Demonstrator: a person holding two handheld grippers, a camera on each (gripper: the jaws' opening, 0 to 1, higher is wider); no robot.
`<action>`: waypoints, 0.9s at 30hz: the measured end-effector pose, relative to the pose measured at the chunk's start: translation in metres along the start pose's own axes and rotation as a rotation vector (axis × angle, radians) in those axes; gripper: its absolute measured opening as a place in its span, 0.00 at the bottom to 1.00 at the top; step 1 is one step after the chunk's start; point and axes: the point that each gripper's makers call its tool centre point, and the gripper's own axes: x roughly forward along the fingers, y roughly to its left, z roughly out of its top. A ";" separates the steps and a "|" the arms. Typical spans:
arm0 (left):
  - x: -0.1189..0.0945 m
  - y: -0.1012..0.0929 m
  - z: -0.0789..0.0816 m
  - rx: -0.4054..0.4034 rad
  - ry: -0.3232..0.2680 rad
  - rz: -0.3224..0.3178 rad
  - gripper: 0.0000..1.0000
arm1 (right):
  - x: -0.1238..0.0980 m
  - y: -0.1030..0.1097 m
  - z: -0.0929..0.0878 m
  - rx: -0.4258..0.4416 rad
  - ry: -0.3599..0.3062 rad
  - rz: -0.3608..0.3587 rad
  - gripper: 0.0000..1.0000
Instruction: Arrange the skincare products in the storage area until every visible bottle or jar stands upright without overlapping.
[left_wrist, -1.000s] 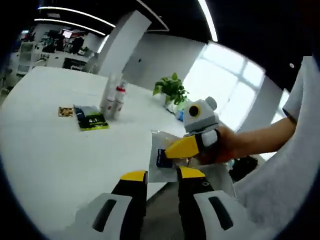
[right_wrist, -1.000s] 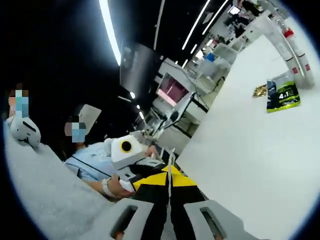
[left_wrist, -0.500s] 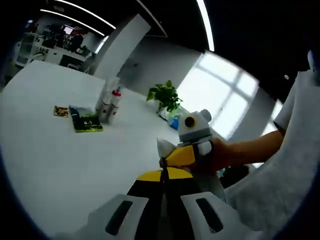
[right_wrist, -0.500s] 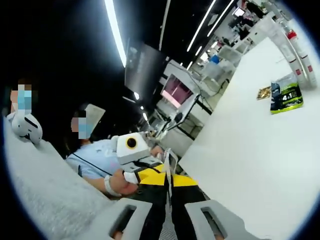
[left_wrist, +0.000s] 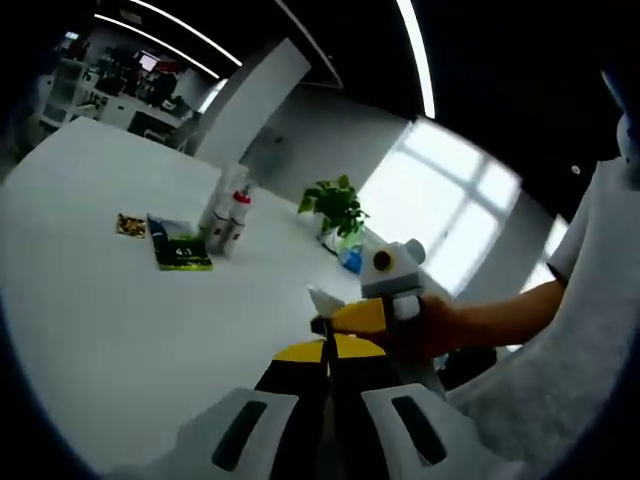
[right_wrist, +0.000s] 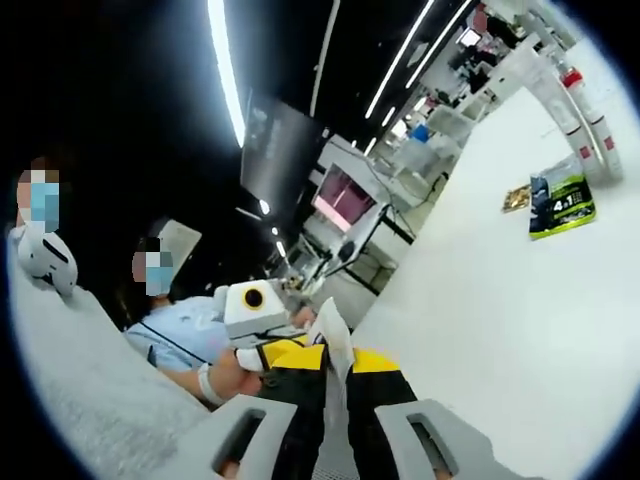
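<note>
sachets: small tan flat packet (left_wrist: 130, 224) and dark green-and-blue flat sachet (left_wrist: 178, 244) lie flat on the table, left of centre in the left gripper view; the sachet sits at the right edge of the right gripper view.
bottles: two white upright bottles with red collars (left_wrist: 226, 208) stand just right of the sachets, touching or nearly so; cannot tell.
left gripper (left_wrist: 325, 350): bottom centre of its view, yellow-tipped jaws clenched, a thin pale sheet edge (left_wrist: 324, 300) rising between them.
right gripper (right_wrist: 339, 358): bottom centre of its view, jaws pinched on a clear crinkled plastic pouch (right_wrist: 333, 330); the same pouch seems held by both.
key relation: bottles lie up and left of both grippers, well apart across the table; long axes vertical; left gripper looks nearer.
surface: large white matte tabletop (left_wrist: 90, 320), smooth.
room: open office, ceiling light strips, green potted plant (left_wrist: 338, 203) by bright window, upper right of the left gripper view.
next, my read: put the pouch down before reaching for anything else.
</note>
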 end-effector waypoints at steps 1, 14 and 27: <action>0.000 0.000 0.000 -0.002 -0.002 -0.001 0.00 | -0.001 -0.002 0.001 -0.009 -0.006 -0.011 0.00; 0.000 0.008 -0.006 0.021 0.037 0.038 0.00 | 0.004 -0.013 -0.003 -0.113 0.006 -0.096 0.00; -0.002 0.010 -0.004 0.018 0.022 0.048 0.00 | 0.008 -0.021 0.004 -0.245 0.012 -0.187 0.00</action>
